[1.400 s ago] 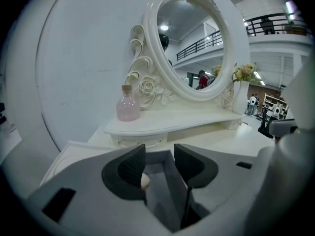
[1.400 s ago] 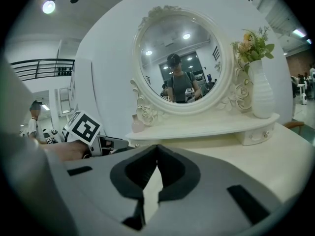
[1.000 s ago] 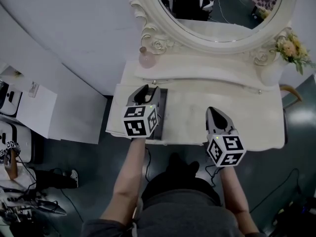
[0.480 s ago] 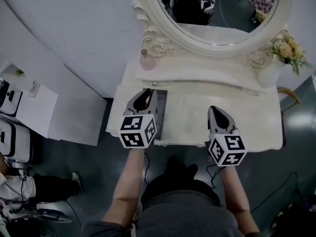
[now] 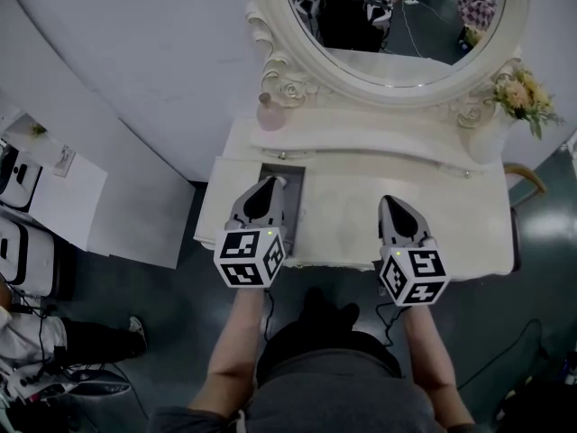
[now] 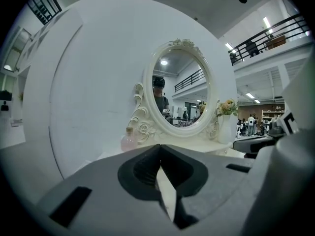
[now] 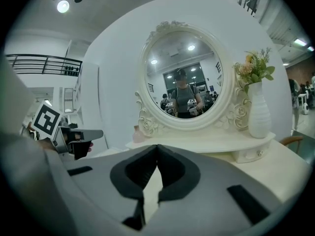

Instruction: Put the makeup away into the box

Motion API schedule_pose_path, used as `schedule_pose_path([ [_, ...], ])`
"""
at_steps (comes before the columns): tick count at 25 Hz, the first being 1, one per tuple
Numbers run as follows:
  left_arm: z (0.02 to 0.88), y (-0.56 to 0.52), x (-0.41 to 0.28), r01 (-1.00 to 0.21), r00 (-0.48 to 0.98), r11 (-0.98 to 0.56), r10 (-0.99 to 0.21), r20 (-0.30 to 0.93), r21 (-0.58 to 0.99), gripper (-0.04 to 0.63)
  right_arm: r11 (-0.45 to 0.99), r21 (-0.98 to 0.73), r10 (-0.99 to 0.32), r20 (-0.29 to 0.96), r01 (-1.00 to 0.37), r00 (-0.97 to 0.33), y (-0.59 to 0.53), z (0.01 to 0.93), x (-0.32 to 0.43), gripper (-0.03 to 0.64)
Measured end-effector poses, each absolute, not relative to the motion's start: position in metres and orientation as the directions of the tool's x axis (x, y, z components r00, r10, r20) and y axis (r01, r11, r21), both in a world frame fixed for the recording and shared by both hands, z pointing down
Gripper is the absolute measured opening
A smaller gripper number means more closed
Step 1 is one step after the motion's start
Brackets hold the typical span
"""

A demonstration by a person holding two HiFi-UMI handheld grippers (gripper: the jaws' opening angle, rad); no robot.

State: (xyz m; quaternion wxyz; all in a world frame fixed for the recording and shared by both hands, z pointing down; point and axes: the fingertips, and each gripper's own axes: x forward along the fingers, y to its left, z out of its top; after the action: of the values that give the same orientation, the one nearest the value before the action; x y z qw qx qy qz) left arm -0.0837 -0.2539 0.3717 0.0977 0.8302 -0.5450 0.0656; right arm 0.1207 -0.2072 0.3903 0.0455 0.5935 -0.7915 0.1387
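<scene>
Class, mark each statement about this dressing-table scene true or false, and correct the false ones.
1. The left gripper and right gripper are both shut and empty. True.
2. A pink bottle stands at the mirror's left side. True.
3. The vase stands left of the mirror. False: it stands at the mirror's right.
4. The right gripper holds the pink bottle. False: it stands on the shelf, untouched.

Your left gripper (image 5: 270,184) and right gripper (image 5: 391,204) point far, side by side, jaws together, both empty.
</scene>
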Motion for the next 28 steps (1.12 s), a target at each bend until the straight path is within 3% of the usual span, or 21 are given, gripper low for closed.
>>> schedule_pose_path([
  [28, 0.375, -0.254, -0.111, -0.930, 0.367, -0.350, -0.908, 0.202, 0.114, 0.006, 0.325, -0.097, -0.917, 0.212, -0.941, -0.339, -0.215, 0.380, 0.096, 0.003],
])
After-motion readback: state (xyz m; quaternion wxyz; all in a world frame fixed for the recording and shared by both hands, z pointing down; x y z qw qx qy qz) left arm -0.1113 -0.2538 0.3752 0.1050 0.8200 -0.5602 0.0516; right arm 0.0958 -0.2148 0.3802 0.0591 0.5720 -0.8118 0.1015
